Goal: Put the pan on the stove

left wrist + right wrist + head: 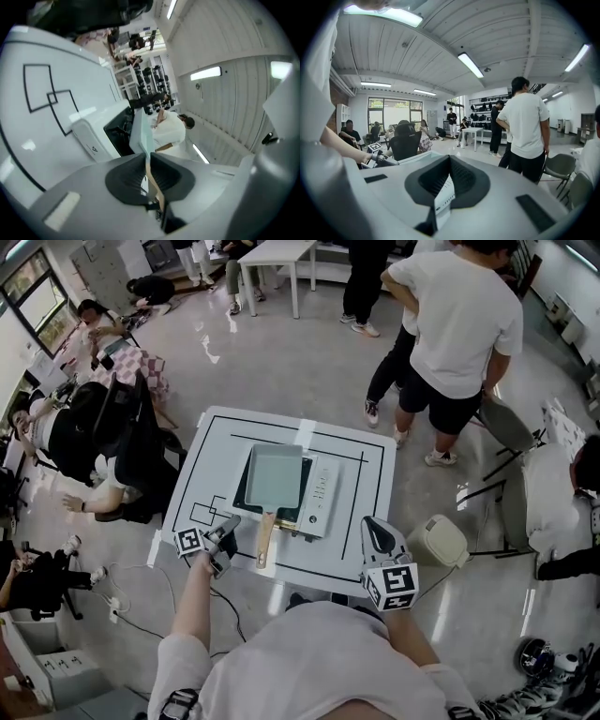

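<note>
**Operator:** Where is the pan (272, 474)?

**Manual:** It sits flat on the stove (322, 495) at the centre of the table (216, 465). Its handle (265, 540) points to 6 o'clock.

**Operator:** And the grippers?

**Manual:** The left gripper (232, 523) is at 9 o'clock of the handle, apart from it, with its jaws together on nothing. The right gripper (372, 524) is at 4 o'clock, also closed and empty.

**Operator:** What is the procedure?

**Manual:** Placement looks complete — draw the left gripper off toward 7 o'clock, straight and level, without nudging the handle.

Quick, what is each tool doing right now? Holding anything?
Left tool: closed on the pan handle.
Right tool: closed, holding nothing.
</note>
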